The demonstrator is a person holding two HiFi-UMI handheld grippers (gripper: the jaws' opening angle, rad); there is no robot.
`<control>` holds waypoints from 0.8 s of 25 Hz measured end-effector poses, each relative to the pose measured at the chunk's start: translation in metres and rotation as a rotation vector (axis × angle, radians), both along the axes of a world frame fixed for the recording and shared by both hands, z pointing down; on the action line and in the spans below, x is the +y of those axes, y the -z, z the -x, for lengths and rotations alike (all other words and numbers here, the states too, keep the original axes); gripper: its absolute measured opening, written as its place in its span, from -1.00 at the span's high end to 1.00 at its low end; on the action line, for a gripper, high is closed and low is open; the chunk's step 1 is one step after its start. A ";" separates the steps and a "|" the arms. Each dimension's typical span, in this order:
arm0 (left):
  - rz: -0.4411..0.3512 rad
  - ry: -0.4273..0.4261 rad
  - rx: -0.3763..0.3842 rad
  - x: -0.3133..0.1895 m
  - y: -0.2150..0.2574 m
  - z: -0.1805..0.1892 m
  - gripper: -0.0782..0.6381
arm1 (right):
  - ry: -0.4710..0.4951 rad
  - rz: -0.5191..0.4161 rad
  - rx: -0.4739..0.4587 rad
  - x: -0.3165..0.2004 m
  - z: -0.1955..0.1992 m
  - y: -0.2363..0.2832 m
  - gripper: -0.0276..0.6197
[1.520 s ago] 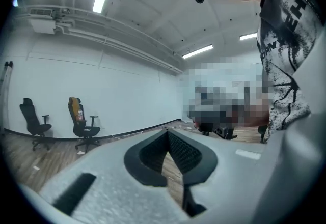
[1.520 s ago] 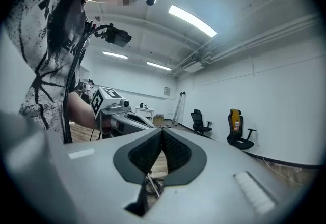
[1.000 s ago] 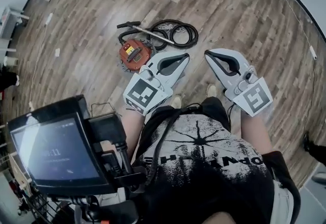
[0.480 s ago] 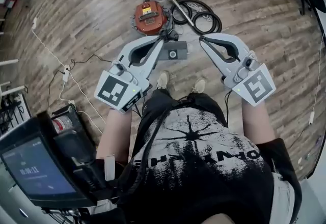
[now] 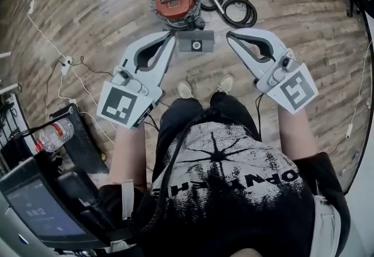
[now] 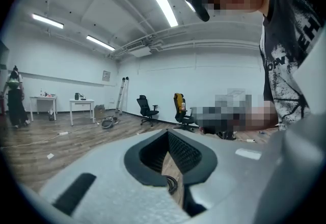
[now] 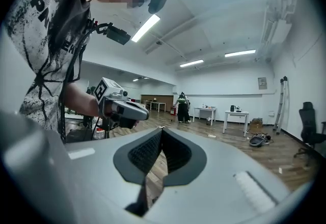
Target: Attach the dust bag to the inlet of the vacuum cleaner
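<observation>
Grey left tongs [image 5: 170,36], right tongs [image 5: 229,34], closed, empty

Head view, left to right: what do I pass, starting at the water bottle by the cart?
water bottle → left gripper → dust bag → right gripper. The vacuum cleaner and its hose lie farther off and overlap these across the picture, so they are left out.
</observation>
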State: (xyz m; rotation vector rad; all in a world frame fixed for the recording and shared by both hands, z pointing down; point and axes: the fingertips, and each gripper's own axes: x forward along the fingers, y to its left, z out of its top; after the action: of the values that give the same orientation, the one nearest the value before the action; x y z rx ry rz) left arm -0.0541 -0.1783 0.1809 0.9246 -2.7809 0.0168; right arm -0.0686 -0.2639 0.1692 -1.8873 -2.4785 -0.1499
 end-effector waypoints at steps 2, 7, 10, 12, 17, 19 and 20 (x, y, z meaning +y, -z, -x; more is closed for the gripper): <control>-0.025 -0.019 -0.027 0.012 0.008 -0.002 0.78 | -0.028 -0.008 -0.006 0.016 -0.004 0.008 0.91; -0.048 -0.039 -0.043 0.048 0.005 -0.017 0.78 | -0.067 -0.058 -0.031 0.047 -0.022 0.005 0.91; -0.043 -0.063 -0.044 0.060 -0.003 -0.023 0.78 | -0.085 -0.091 -0.055 0.061 -0.027 -0.008 0.91; -0.043 -0.074 -0.033 0.059 -0.009 -0.028 0.78 | -0.085 -0.106 -0.049 0.066 -0.029 -0.019 0.91; -0.025 -0.065 0.016 0.052 -0.032 -0.022 0.78 | -0.035 -0.152 0.002 0.068 -0.014 -0.062 0.91; -0.047 -0.029 0.025 0.050 -0.037 -0.014 0.78 | 0.006 -0.161 0.032 0.069 -0.001 -0.081 0.91; -0.058 -0.002 0.043 0.050 -0.042 -0.012 0.78 | 0.034 -0.173 0.042 0.071 0.005 -0.093 0.91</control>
State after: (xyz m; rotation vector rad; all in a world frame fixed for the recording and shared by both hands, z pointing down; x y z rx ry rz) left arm -0.0421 -0.1282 0.2225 0.9307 -2.7538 -0.0833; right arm -0.0732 -0.1934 0.2624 -1.8438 -2.3236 -0.3106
